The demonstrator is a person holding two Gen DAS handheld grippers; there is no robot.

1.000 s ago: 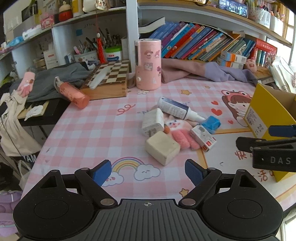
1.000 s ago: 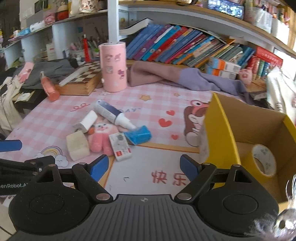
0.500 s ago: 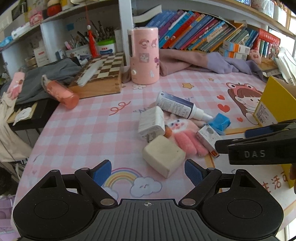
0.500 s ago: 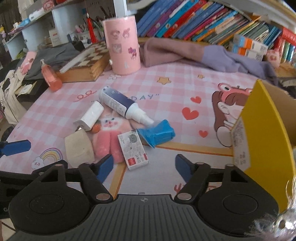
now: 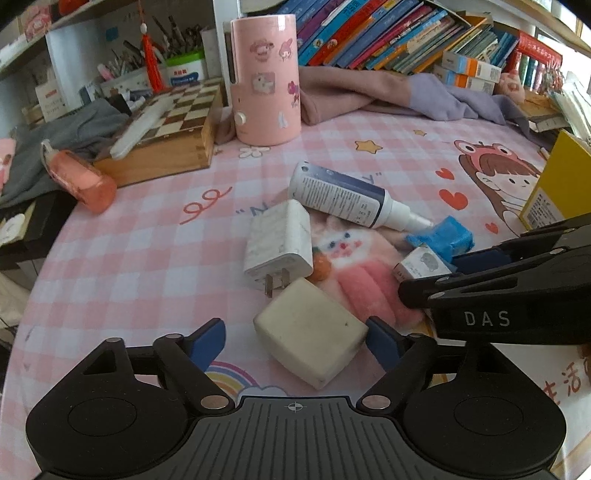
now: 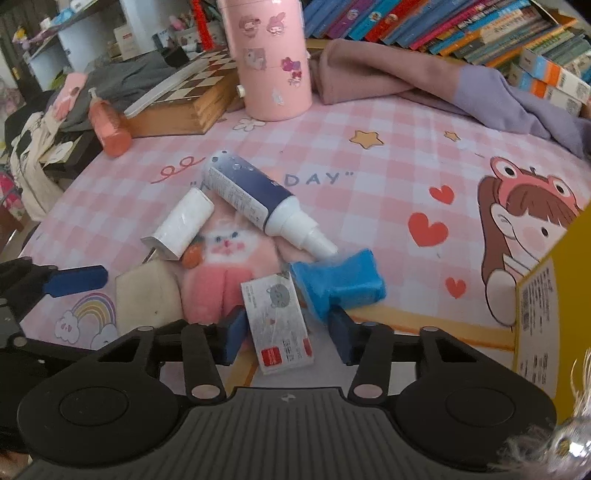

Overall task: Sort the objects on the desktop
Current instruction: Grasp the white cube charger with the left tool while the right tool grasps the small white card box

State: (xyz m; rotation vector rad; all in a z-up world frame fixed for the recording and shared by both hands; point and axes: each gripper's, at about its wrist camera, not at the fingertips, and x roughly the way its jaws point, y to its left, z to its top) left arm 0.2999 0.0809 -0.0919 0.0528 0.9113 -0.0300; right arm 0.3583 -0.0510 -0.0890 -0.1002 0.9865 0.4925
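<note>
A cream block [image 5: 310,339] lies between the pads of my left gripper [image 5: 295,341]. Its jaws are closing, the right pad is at the block's corner and a gap shows on the left. My right gripper [image 6: 287,338] is closing around a small white card box [image 6: 277,321]. Its left pad touches the box and its right pad stands clear. Around them lie a white charger plug [image 5: 277,240], a blue-and-white spray bottle [image 5: 343,197], a pink plush toy [image 5: 354,266] and a blue object [image 6: 343,284]. The yellow box [image 6: 554,295] is at the right.
A tall pink cylinder [image 5: 266,77], a wooden chessboard box [image 5: 173,136] and an orange-pink bottle [image 5: 81,177] stand at the back left. Pink and purple clothes [image 5: 406,92] lie below a row of books [image 5: 369,33]. The desk edge drops off at the left.
Both grippers have come down and forward onto the pile. The left now straddles the cream block, the right straddles the small card box. The right jaws have narrowed a lot, the left slightly.
</note>
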